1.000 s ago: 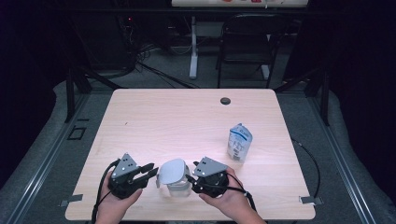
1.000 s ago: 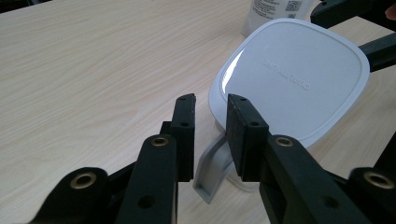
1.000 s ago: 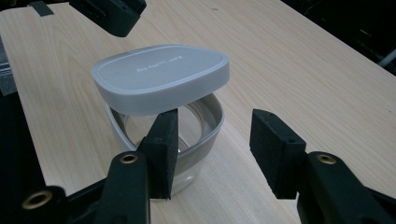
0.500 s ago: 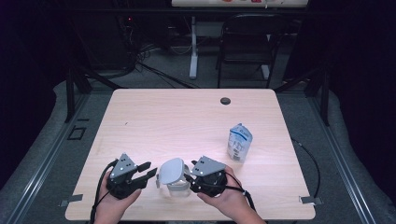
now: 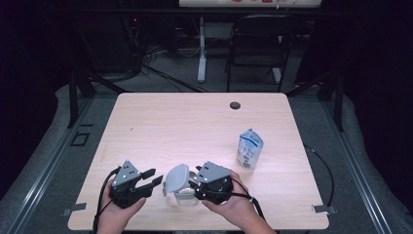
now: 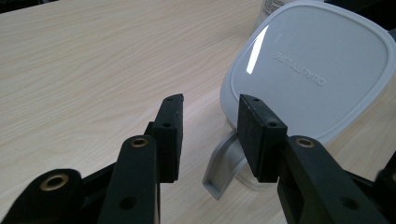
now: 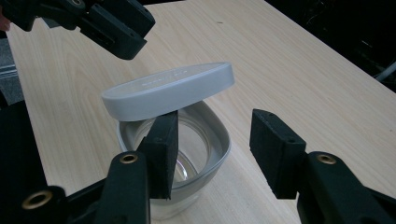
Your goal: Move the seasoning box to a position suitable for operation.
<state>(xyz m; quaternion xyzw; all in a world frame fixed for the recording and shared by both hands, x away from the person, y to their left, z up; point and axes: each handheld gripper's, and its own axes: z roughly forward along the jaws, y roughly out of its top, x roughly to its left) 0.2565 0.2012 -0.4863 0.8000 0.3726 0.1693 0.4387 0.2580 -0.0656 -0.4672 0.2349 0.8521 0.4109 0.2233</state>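
Two grippers at table's (image 5: 146, 122) near edge. Left gripper (image 5: 152, 177) jaws just opened, empty, beside tilted lid (image 5: 176, 178). Right gripper (image 7: 212, 149) straddles container (image 7: 205, 158) wall, contact unclear. Pouch (image 5: 250, 149) apart; far tabletop free.

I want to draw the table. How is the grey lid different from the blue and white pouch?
The grey lid is plain grey with rounded corners; the pouch is white with blue print. The lid tilts, propped on the clear container at the near edge; the pouch stands upright, farther right. The lid sits between the left gripper and right gripper; the pouch stands alone. Both rest over the same wooden table.
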